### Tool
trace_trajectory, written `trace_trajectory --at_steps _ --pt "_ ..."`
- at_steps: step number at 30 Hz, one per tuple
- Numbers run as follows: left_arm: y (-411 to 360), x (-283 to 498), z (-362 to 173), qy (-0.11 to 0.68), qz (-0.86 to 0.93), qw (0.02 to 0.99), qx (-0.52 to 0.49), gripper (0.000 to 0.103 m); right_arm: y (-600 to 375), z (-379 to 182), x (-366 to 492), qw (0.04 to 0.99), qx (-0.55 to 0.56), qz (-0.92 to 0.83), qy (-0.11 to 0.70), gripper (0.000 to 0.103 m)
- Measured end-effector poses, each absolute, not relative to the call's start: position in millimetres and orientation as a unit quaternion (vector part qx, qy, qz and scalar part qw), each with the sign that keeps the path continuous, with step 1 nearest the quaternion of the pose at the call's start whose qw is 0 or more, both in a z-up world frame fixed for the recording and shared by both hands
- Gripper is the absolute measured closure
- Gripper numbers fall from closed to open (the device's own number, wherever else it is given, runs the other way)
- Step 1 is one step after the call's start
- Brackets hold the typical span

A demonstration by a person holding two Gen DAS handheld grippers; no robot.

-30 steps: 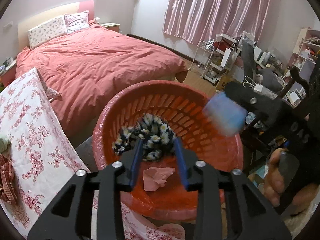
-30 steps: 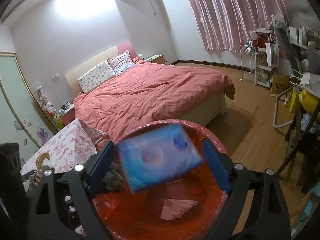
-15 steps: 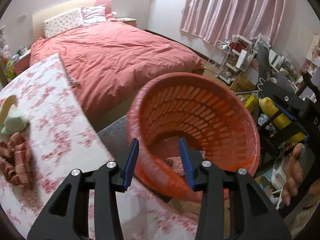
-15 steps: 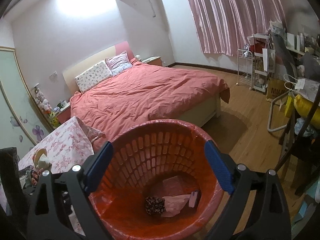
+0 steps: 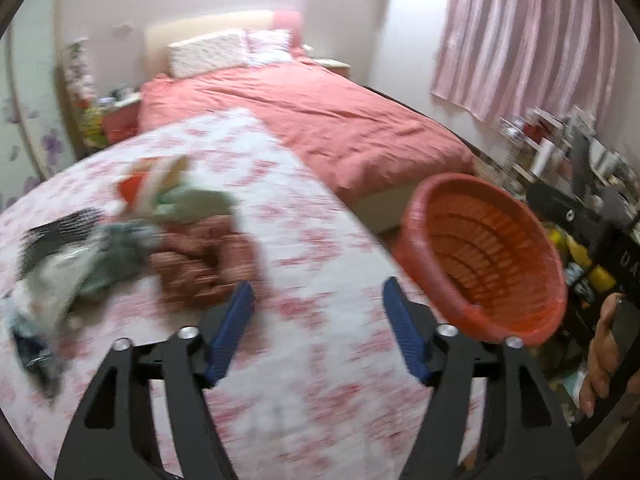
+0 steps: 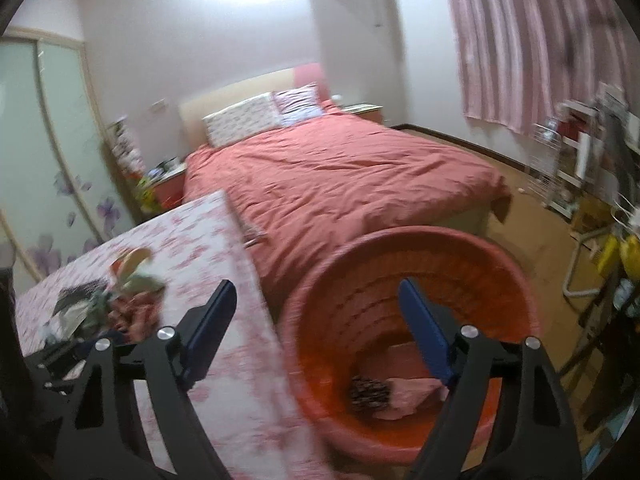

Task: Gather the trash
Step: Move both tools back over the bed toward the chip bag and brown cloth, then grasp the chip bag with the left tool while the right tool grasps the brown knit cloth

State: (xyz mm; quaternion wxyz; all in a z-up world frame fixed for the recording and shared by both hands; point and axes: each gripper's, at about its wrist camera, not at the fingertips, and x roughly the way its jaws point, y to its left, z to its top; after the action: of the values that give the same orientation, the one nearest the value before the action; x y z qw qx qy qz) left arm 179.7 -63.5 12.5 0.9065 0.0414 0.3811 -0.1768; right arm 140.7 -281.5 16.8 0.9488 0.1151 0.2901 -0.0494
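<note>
An orange slatted basket (image 6: 404, 384) stands beside the floral-cloth table (image 6: 224, 380); a dark patterned bundle (image 6: 370, 388) and pink crumpled paper (image 6: 412, 394) lie in its bottom. The same basket (image 5: 492, 256) shows at the right in the left wrist view. My left gripper (image 5: 318, 322) hangs over the table, jaws opening, nothing between them. A blurred pile of trash (image 5: 120, 244) lies ahead to its left, with a reddish cloth (image 5: 204, 264) nearest. My right gripper (image 6: 316, 316) straddles the table edge and the basket rim, jaws closing slightly, nothing in them. The trash pile (image 6: 108, 300) lies to its left.
A bed with a salmon cover (image 6: 340, 176) fills the room behind the table and basket. A cluttered rack and shelves (image 6: 580, 168) stand at the right by the pink curtain (image 5: 532, 40). A hand (image 5: 604, 360) on the other gripper's handle shows at the right edge.
The patterned bundle left my left gripper and a blue packet left my right; the bundle now lies in the basket. Both grippers swung left from the basket toward the table. The left jaws widened.
</note>
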Motion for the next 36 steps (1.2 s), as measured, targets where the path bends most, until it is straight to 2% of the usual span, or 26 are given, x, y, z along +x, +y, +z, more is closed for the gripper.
trace_trajectory --at_steps 2,7,16,24,27,33,36 --pt "-40 175 16 0.367 -0.151 0.917 0.041 0.027 -252 16 149 0.949 0.1 -0.025 0.298 0.024" --pt "20 170 21 0.355 -0.097 0.93 0.018 0.027 -185 5 174 0.941 0.074 0.023 0.331 0.033" --pt "126 171 11 0.36 -0.014 0.932 -0.04 0.027 -90 -14 201 0.931 0.027 0.072 0.356 0.04" --pt "167 172 -4 0.377 0.007 0.923 -0.078 0.027 -52 -38 228 0.916 -0.021 0.067 0.395 0.047" --pt "174 174 -8 0.385 0.008 0.918 -0.091 0.027 -52 -47 232 0.91 -0.03 0.064 0.409 0.055" --pt "172 184 -17 0.401 0.013 0.911 -0.099 0.027 -59 -49 225 0.91 -0.035 0.056 0.409 0.084" --pt "170 189 -20 0.405 0.019 0.909 -0.101 0.027 -67 -47 219 0.912 -0.024 0.055 0.406 0.088"
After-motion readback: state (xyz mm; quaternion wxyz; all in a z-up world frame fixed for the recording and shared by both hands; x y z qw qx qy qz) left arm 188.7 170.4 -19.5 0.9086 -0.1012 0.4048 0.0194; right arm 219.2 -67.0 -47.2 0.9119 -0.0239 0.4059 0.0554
